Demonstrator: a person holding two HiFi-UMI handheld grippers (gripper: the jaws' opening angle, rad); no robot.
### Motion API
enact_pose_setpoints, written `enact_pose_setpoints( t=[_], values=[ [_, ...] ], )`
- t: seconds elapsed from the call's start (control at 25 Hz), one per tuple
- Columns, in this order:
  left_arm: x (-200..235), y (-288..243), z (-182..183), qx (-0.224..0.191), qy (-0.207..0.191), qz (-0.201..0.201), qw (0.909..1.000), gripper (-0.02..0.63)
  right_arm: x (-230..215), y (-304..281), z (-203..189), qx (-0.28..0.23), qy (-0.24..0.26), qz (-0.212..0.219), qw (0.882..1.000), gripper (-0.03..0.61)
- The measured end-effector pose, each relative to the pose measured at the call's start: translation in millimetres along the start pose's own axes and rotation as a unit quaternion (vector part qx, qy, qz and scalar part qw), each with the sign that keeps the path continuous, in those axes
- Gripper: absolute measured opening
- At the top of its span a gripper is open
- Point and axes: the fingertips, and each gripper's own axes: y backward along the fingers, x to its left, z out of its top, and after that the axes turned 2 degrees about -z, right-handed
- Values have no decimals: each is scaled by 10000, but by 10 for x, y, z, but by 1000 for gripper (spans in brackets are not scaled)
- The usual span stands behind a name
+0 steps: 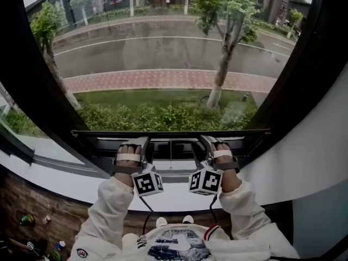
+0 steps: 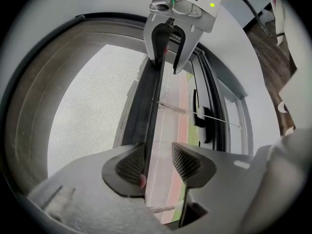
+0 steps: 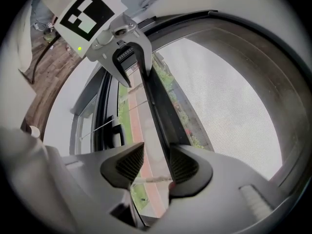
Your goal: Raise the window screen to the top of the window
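1. Placed side by side near the middle of the bottom bar [image 1: 174, 135] of the window screen [image 2: 92, 106], left gripper [image 2: 157, 164] and right gripper [image 3: 156, 165] alike, likely to keep the lift level and avoid jamming.
2. Fingers kept apart on both, with the bar running between and lying against one ribbed pad only; by the look, pushing rather than pinching.
3. Low in the window, just above the white sill [image 1: 65, 177], with a narrow gap beneath; far short of the top.
4. Fine, grey and see-through in the mesh [image 3: 234, 91]; straight, dark and slim in the bar.
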Motion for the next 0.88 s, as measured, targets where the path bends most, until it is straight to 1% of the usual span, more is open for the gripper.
enact_pose_setpoints(
  t=[0.12,0.32,0.48,0.64,0.88],
  values=[
    [61,53,14,-28,15,9,10000,176,-78,45,37,-8,-17,-98,10000,164],
    [202,68,195,-142,49,92,9998,176,-291,115,-36,-23,-43,-282,9996,163],
    [439,124,179,-131,-9,362,9993,176,-477,138,84,-123,-73,-443,9989,161],
    [569,155,175,-156,-45,454,9988,176,-589,148,153,-151,-41,-575,9982,160],
    [618,211,215,-174,-43,547,9983,176,-650,198,159,-188,-77,-718,9972,160]
  ],
)
